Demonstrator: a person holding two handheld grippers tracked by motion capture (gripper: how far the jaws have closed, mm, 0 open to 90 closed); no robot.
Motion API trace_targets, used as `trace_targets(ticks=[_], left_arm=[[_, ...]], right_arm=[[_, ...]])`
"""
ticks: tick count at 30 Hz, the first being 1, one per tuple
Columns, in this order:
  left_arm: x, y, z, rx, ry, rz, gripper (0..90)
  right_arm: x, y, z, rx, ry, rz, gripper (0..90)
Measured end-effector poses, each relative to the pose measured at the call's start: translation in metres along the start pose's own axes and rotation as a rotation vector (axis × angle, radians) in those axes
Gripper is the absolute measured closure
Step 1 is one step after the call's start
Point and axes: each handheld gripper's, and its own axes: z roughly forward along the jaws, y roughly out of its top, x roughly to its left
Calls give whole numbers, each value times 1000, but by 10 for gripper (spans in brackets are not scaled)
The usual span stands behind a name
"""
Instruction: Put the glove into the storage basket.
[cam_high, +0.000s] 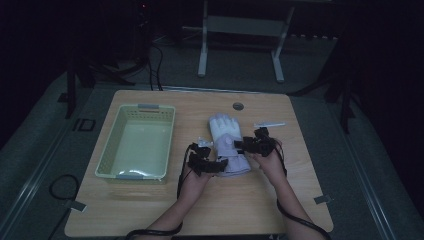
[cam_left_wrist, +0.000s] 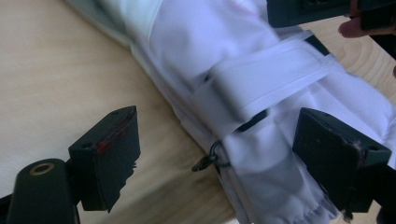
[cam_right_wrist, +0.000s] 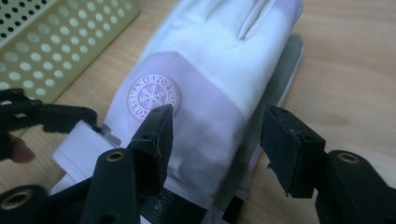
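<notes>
- Left gripper view: the left gripper (cam_left_wrist: 215, 149) is sitting wide open, with one jaw over the bare wooden table (cam_left_wrist: 56, 70) and the other over the cuff end of the white glove (cam_left_wrist: 224, 51). Nothing is being squeezed.
- A white strap (cam_left_wrist: 261, 77) is wrapping across the glove's wrist, and a small black loop (cam_left_wrist: 210, 158) is sticking out at the glove's edge between the jaws.
- Right gripper view: the right gripper (cam_right_wrist: 217, 140) is also staying open, with its jaws hanging over the glove (cam_right_wrist: 210, 60) near the wrist. I cannot tell if they are touching it.
- A round snowflake badge (cam_right_wrist: 153, 97) is showing on the back of the glove, just by one jaw.
- The green basket (cam_right_wrist: 51, 42) with little holes is sitting beside the glove.
- High view: the left gripper (cam_high: 207, 162) and the right gripper (cam_high: 255, 145) are sitting at the two sides of the glove (cam_high: 227, 142), which is lying flat in the middle of the table (cam_high: 150, 200) with its fingers pointing away from the person.
- The basket (cam_high: 107, 160) is standing to the left of the glove, and a small white stick (cam_high: 269, 124) is lying to the right near the fingers.
</notes>
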Motion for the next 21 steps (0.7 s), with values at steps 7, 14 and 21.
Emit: trace_targets(ticks=[7, 14, 21], left_arm=[[9, -8, 13, 29, -77, -19, 229], [7, -3, 12, 57, -158, 27, 607], [3, 7, 5, 106, -147, 49, 724]], right_arm=[[-16, -15, 17, 86, 80, 140, 414], [-20, -17, 17, 132, 112, 189, 667], [4, -10, 6, 105, -4, 65, 746]])
